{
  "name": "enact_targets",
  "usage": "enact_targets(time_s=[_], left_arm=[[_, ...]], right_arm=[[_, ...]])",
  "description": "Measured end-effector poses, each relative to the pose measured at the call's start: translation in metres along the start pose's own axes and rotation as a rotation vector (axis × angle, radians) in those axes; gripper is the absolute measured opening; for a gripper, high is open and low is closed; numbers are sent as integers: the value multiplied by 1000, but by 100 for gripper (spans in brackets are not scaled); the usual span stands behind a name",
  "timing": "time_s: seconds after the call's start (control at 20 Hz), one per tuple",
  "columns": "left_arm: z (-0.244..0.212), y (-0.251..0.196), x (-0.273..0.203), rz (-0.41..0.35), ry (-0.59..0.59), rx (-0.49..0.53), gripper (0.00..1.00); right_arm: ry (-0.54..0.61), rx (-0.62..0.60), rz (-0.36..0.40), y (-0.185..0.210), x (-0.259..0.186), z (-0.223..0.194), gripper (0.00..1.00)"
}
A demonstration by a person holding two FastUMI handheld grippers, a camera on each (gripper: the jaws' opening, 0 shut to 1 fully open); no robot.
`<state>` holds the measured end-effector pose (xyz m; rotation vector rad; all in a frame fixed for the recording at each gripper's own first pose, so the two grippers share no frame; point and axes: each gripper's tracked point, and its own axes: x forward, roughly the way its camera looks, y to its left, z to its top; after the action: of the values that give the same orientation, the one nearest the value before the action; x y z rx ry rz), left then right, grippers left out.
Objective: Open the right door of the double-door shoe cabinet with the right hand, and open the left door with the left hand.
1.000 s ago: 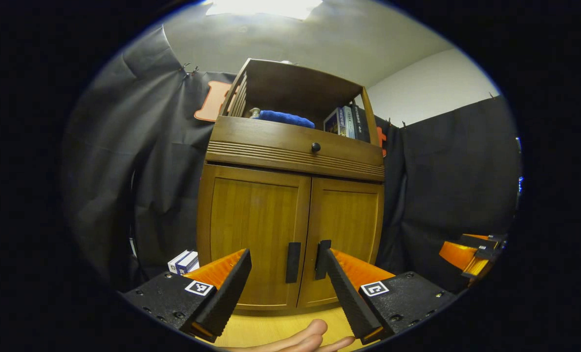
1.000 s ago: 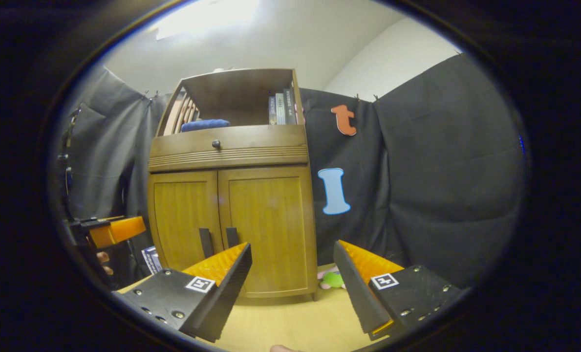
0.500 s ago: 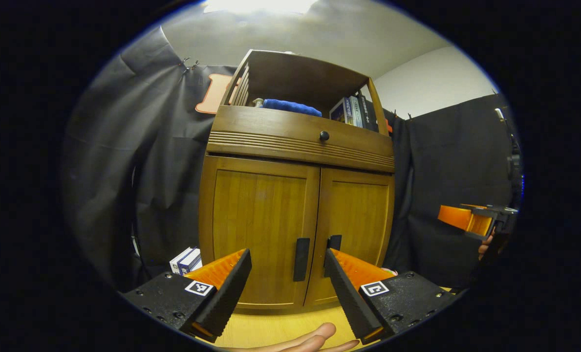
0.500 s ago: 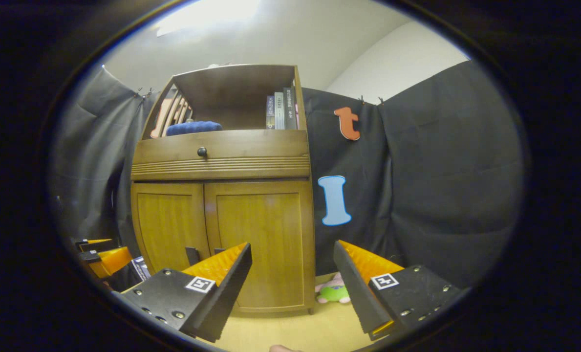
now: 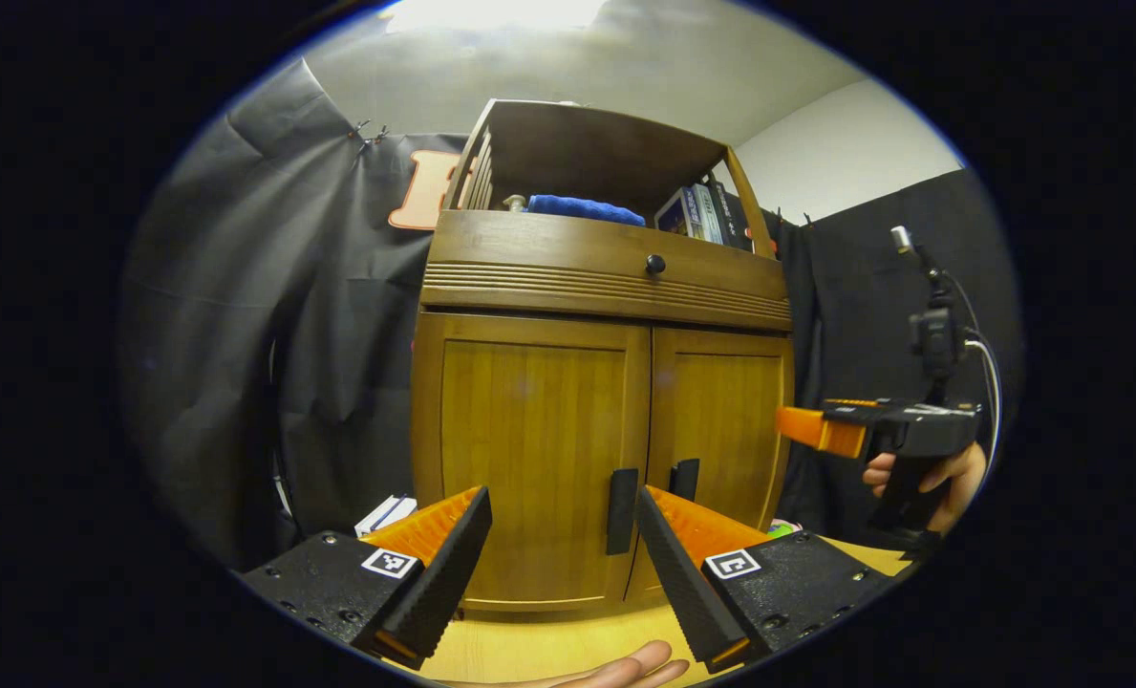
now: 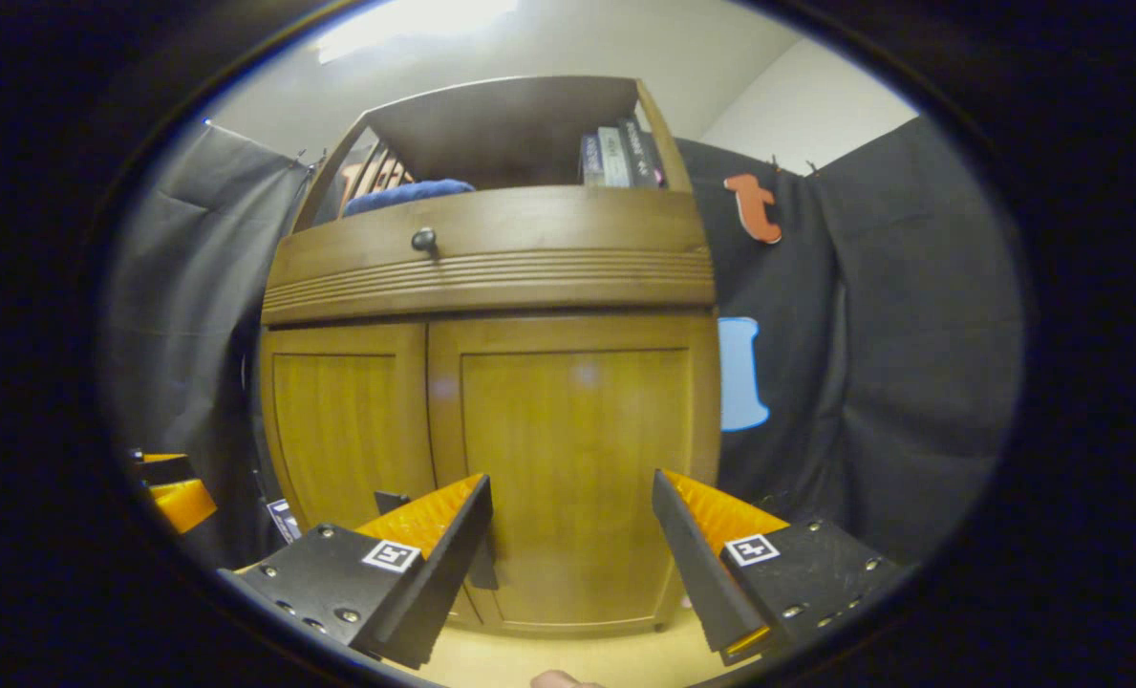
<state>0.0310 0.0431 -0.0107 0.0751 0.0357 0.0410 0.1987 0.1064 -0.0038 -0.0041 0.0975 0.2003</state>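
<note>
On the floor (image 5: 529, 650) against the black cloth wall stands the shoe cabinet (image 5: 606, 287), both doors closed. The left gripper (image 5: 563, 564) hangs in front of the left door (image 5: 529, 449), jaws spread wide and holding nothing, the left door's handle (image 5: 622, 511) showing between its fingers. The right gripper (image 6: 572, 564) faces the right door (image 6: 577, 449) up close, jaws equally wide and empty; in the left gripper view it sits off the cabinet's right edge, held by a hand (image 5: 950, 473). A blue cloth (image 5: 587, 208) and books (image 5: 701, 205) rest on the top shelf.
</note>
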Motion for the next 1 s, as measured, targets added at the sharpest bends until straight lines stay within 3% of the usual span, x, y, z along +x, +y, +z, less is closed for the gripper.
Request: enact_targets(time_s=[0.1,0.15,0.3,0.35,0.45,0.6,0.7,0.75,0.8,0.9,0.95,1.0], left_arm=[[2,3,-1,4,-5,4,94],[1,5,-2,6,-6,7,89],[2,6,-2,3,-6,0,94],[0,8,-1,2,0,-6,89],[-1,11,1,2,12,-27,89],[-4,18,5,14,28,-55,94],[-3,22,9,24,23,-51,88],[-5,23,10,30,27,-52,93],[-5,24,11,36,31,-54,93],[-13,26,14,48,62,-59,93],[-16,26,15,53,74,-60,88],[-18,26,17,59,84,-61,93]], right_arm=[[29,0,10,13,17,-19,100],[37,-3,19,18,26,-25,100],[73,-27,45,35,49,-49,100],[87,-34,50,40,54,-57,100],[113,-37,71,49,63,-75,100],[141,-23,90,65,74,-98,94],[150,-25,87,72,84,-108,88],[151,-16,67,72,89,-111,89],[169,12,49,72,93,-113,71],[182,104,72,79,92,-109,62],[184,73,88,77,96,-119,58],[158,27,101,74,93,-116,31]])
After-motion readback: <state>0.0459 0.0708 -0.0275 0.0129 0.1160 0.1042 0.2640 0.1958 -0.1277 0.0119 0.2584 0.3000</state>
